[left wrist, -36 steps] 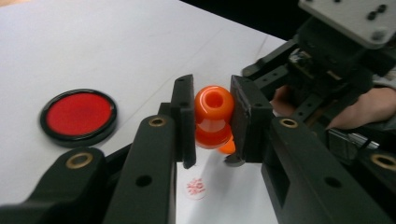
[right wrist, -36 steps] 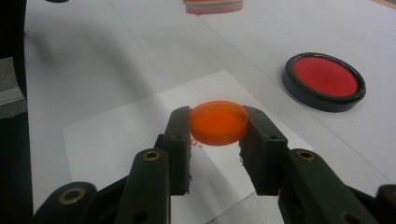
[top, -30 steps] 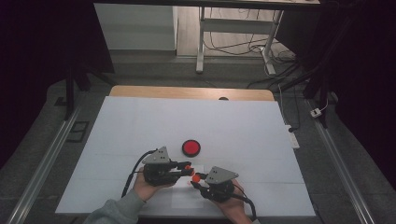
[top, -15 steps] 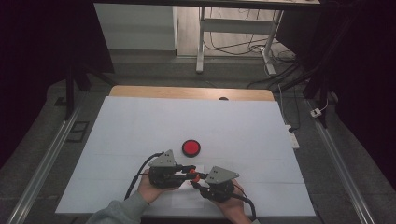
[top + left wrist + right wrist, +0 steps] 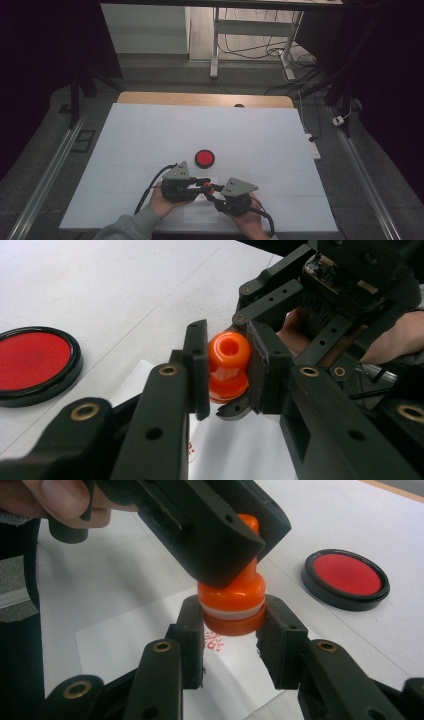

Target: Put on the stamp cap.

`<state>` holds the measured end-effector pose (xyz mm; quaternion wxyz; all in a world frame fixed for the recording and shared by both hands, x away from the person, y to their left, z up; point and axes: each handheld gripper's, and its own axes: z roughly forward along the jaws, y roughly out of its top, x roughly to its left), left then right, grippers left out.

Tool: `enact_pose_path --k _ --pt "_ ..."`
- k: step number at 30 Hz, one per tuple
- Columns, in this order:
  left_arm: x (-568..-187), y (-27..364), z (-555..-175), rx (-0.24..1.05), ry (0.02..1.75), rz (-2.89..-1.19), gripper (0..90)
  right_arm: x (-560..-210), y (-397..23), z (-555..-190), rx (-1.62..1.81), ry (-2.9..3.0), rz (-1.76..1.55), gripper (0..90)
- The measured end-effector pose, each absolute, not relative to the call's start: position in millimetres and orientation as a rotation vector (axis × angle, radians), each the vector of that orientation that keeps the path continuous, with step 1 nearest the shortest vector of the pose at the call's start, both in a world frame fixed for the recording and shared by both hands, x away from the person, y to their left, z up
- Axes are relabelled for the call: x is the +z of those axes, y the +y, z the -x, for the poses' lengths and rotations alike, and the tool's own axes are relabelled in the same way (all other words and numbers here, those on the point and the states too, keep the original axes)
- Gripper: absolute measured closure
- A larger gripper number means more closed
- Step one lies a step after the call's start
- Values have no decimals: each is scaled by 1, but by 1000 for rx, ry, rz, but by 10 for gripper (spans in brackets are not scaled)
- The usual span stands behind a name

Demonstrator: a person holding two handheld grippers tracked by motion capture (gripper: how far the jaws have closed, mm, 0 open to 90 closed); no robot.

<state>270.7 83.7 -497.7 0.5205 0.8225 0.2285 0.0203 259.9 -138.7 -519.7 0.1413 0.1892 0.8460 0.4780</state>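
Your left gripper (image 5: 227,367) has its two black jaws squeezed onto the round top knob of the orange stamp (image 5: 228,365). The knob sits right between the jaws, and you can see a small hole in its top. The lower part of the stamp is half hidden behind the jaws there.

Your right gripper (image 5: 232,630) has its jaws pressed on the wide bottom part of the same orange stamp (image 5: 231,605). In the right gripper view, the left gripper's big black jaw covers most of the stamp's top, so just a bit of orange peeks out above it. The stamp's bottom hangs a little above the white paper (image 5: 150,640), not touching it.

Just under the stamp, between the right jaws, there is a small red mark (image 5: 213,642) on the paper. It is too small to read.

The red ink pad (image 5: 346,578) lies well off to one side of the jaws, on the white table (image 5: 150,130). In the left gripper view, the edge of the picture cuts it off.

In the high view both grippers meet near the table's front edge, and the stamp is a tiny orange dot (image 5: 206,187) between them.
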Motion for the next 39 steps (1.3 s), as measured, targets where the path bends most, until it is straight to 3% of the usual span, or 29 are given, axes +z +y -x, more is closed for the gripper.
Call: enact_pose_path --k 39 --pt "-505 82 -270 65 550 -1934 732 -516 -139 -260 1417 2455 -662 650"
